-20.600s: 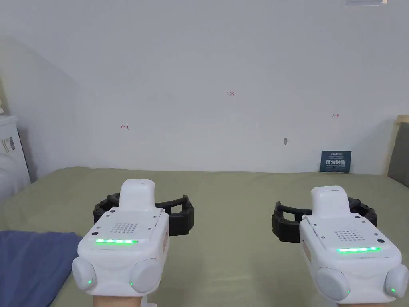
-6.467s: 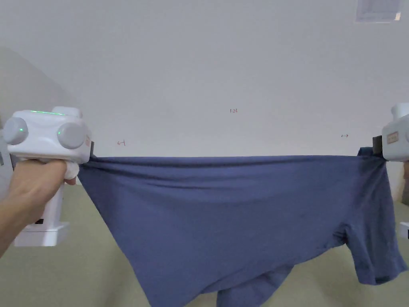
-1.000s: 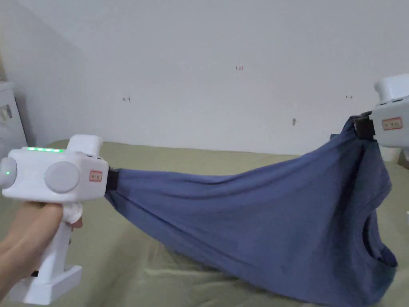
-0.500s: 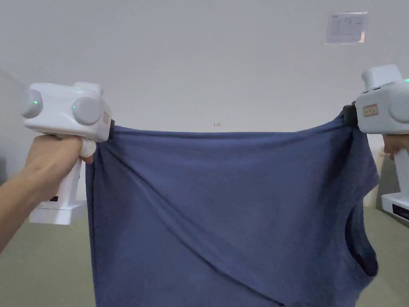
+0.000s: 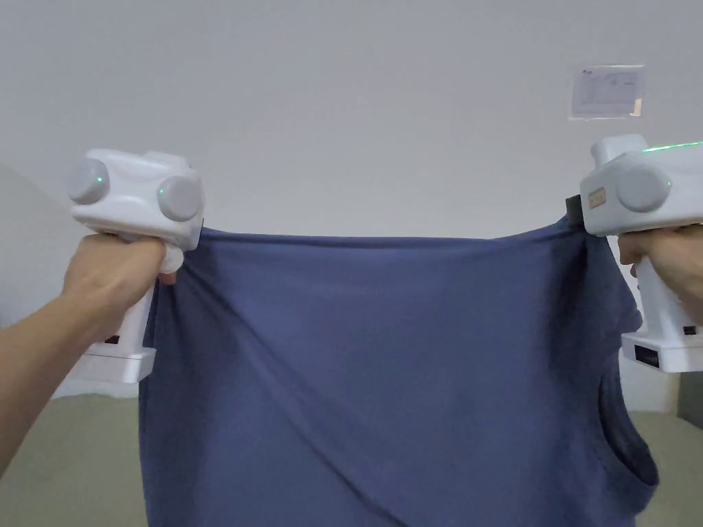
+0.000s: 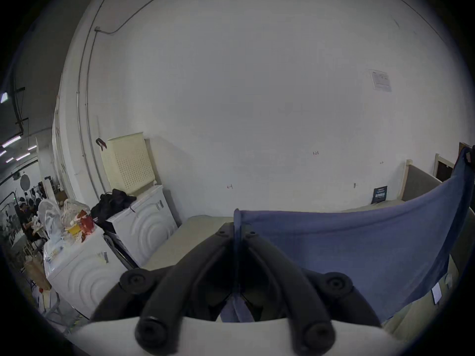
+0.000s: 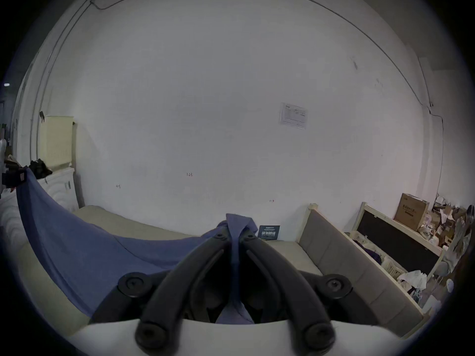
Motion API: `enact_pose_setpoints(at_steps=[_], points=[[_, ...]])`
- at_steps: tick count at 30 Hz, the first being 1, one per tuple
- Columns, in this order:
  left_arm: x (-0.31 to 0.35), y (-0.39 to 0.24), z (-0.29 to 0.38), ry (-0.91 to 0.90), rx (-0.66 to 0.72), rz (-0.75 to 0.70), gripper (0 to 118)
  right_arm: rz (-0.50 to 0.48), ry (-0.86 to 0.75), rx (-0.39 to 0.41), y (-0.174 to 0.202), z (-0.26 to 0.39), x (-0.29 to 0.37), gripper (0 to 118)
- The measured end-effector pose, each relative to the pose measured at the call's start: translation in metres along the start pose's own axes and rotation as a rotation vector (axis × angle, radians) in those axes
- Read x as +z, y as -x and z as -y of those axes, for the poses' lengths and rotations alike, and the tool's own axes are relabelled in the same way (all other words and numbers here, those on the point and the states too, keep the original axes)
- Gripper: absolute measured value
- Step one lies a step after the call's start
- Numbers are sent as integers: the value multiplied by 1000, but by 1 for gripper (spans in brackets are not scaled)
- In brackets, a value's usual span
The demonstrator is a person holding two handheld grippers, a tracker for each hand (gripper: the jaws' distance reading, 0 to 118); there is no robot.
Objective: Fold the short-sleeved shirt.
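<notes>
The blue shirt (image 5: 384,370) hangs spread in the air, its top edge taut between the left gripper (image 6: 235,229) at 9 o'clock and the right gripper (image 7: 232,233) at 3, both clamped on it. Below lies the bed (image 5: 62,466); a white wall (image 5: 357,116) behind.

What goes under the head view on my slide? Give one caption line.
Left gripper and right gripper hold the blue shirt stretched up.
</notes>
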State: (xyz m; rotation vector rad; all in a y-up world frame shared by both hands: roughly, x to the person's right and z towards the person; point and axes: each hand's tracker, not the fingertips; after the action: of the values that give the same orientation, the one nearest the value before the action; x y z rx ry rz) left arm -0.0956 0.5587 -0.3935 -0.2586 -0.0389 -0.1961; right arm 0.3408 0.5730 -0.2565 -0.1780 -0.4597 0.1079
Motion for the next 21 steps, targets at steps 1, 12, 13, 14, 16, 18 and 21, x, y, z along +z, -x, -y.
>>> enact_pose_setpoints(at_steps=[1,12,13,14,16,18,21], points=[[-8,-2,-2,-4,-2,-8,4,4,1,1,2,-3,-8,4],[-133,-31,12,22,16,-39,4,23,15,-53,30,14,-102,4],[-144,-33,21,28,17,-33,4,24,28,-49,34,26,-109,4],[-152,-37,32,37,14,-32,4,26,47,-38,37,40,-115,4],[-169,-44,59,67,3,-23,4,12,94,-11,42,72,-126,4],[-189,-51,92,125,-17,1,4,-3,139,3,48,107,-135,4],[-205,-58,145,185,-26,17,4,-23,199,-4,55,162,-142,4]])
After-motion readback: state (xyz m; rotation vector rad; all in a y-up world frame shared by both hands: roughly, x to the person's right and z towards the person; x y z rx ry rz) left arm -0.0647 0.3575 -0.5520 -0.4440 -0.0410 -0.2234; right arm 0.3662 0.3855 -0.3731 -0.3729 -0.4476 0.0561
